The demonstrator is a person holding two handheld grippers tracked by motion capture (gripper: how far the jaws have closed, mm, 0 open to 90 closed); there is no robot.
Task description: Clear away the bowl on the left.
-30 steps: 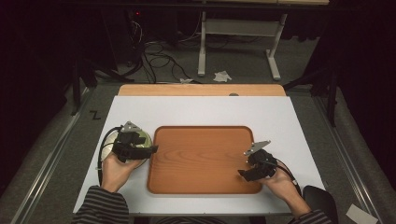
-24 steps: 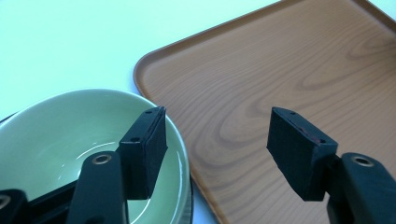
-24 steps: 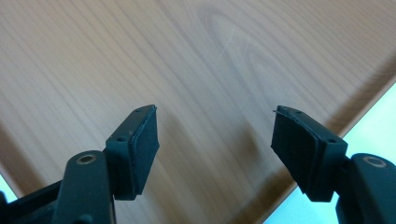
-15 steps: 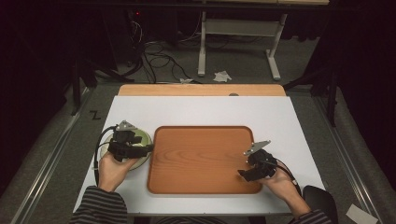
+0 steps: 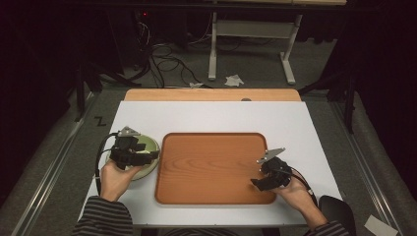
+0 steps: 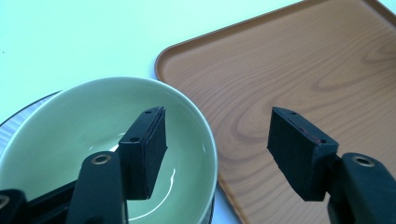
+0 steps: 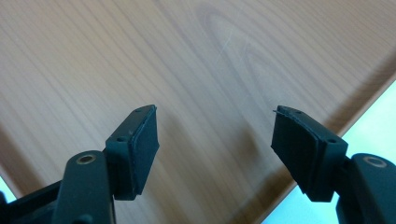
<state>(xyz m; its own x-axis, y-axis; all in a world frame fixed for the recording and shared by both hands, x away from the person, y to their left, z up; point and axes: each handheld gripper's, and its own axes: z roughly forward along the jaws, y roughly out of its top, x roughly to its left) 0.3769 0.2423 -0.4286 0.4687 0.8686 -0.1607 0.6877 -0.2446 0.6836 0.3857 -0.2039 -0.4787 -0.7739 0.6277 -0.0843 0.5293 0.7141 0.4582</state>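
The pale green bowl [image 5: 142, 156] sits on the white table [image 5: 216, 115] just beside the left edge of the wooden tray [image 5: 214, 167], near its far-left rounded corner, and the left gripper [image 5: 147, 156] hangs right over it. In the left gripper view the jaws are spread wide and straddle the bowl's [image 6: 93, 140] near-tray rim: one jaw reaches down inside the bowl while the other stands outside it, over the tray's [image 6: 289, 74] wood. Whether the inner jaw actually touches the glazed wall is hard to judge from this angle, but nothing is pinched between the two. The bowl looks empty, with only a bright gleam of light on its bottom, and a dark striped band shows under its outer edge, possibly a mat or plate. The tray holds nothing; its grained surface is bare from rim to rim. The right gripper [image 5: 263, 178] is well apart from the bowl, low over the tray's near-right part. In the right gripper view its jaws are likewise spread, with bare wood [image 7: 187, 70] between them and the tray's edge and a strip of white table at the lower right. A hand grips each tool from the near side of the table.
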